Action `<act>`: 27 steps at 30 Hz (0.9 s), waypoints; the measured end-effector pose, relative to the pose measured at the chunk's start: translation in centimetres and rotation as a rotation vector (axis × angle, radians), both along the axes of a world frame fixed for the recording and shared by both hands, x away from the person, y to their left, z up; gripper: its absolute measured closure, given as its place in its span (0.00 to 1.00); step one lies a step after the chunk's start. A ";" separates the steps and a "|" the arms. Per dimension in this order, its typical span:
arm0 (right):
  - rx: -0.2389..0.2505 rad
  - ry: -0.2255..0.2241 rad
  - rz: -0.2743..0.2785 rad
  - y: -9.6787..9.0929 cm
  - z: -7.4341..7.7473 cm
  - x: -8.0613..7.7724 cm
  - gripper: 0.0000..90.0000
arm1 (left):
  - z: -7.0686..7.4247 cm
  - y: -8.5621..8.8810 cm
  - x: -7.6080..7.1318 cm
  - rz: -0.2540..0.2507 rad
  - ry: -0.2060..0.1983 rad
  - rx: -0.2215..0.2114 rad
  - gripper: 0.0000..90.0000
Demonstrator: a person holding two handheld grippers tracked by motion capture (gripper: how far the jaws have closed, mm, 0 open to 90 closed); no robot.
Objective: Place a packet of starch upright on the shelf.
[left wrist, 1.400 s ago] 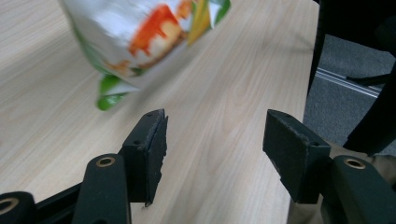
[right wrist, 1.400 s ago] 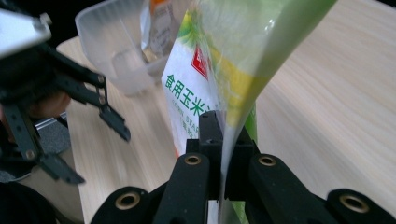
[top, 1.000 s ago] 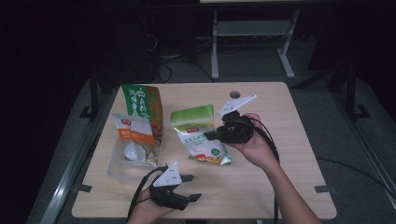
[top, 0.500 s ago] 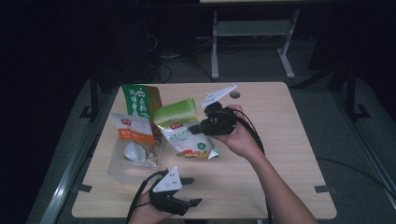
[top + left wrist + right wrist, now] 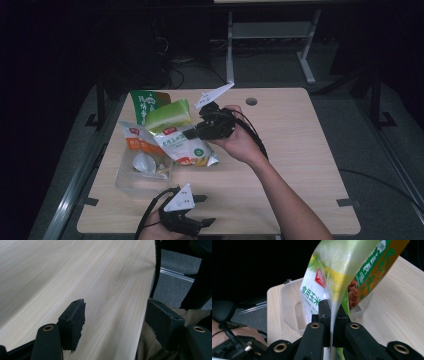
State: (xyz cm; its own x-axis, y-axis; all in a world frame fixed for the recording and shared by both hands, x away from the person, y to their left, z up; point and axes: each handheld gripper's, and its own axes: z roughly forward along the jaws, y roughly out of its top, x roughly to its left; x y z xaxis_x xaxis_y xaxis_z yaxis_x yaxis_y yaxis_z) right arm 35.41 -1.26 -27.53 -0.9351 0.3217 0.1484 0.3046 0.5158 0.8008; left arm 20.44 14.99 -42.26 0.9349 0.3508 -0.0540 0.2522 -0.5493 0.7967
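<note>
I have the table [image 5: 300, 165] in front of me, and from its centre the clear plastic bin [image 5: 131, 179] sits at about eight o'clock. It already holds an orange-labelled packet [image 5: 137, 142] and something pale below it. A green bag [image 5: 145, 102] stands behind the bin at about eleven o'clock.

My read is that packing is partway done: some goods are in the bin, the white-and-green starch pouch [image 5: 187, 150] is in transit, and what is left is to lower it in and let go. The light green packet [image 5: 167, 116] beside it may go with it or follow; I cannot tell whether it is gripped too.

The right gripper [image 5: 192, 134] is clamped on the pouch's sealed edge; in the right gripper view the jaws pinch that thin seam [image 5: 334, 322], with the pouch hanging out ahead of them and the bin beyond.

The left gripper [image 5: 202, 210] rests at the near edge, around six o'clock. Its jaws stand apart and have just been opening wider, with nothing between its pads [image 5: 75, 320] but bare wood.
</note>
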 end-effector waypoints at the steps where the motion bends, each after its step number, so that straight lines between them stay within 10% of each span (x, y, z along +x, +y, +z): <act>1: 0.000 0.002 0.003 0.1 0.3 -0.1 0.98 | 0.0 0.0 0.0 -0.001 0.001 0.000 0.35; 13: 0.005 -0.003 0.025 1.9 1.4 -1.0 0.98 | 0.1 -0.1 -0.6 0.000 -0.001 -0.012 0.35; 27: -0.002 0.045 0.100 8.6 -0.2 -0.4 0.98 | -0.1 0.6 -0.7 0.011 0.008 -0.020 0.35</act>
